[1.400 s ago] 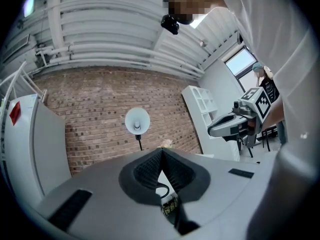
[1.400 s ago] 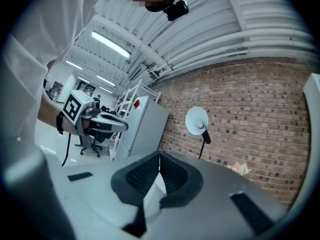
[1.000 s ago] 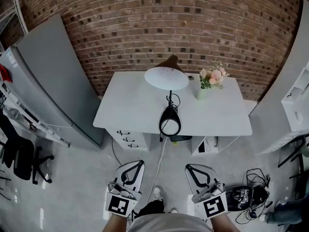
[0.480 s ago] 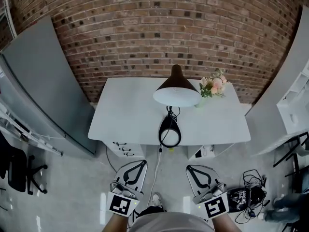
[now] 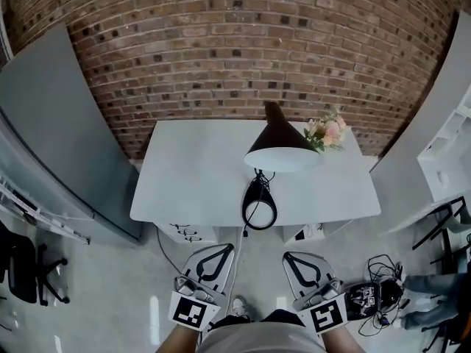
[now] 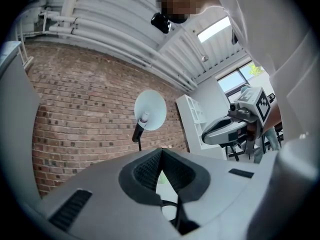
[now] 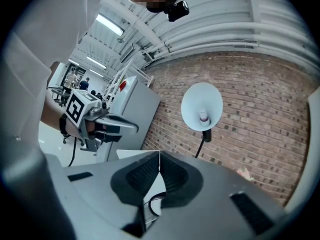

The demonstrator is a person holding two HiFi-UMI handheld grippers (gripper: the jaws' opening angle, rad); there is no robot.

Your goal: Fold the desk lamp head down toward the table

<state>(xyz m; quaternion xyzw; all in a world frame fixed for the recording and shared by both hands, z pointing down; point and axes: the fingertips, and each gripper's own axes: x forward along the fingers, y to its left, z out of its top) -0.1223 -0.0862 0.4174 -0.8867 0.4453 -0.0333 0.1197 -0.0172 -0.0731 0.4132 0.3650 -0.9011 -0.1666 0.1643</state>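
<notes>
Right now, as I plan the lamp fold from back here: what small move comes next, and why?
Probably bring the right gripper forward toward the lamp head, opening its jaws: it and the left gripper are shut, empty, short of the desk, and the head stands raised.

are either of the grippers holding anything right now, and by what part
Nothing is held. The left gripper and the right gripper are both shut and empty, short of the table; the desk lamp stands untouched.

One desk lamp (image 5: 282, 153); one table (image 5: 191, 175); one bouquet (image 5: 326, 129); two grippers (left gripper (image 5: 222, 248), right gripper (image 5: 290, 255)).
</notes>
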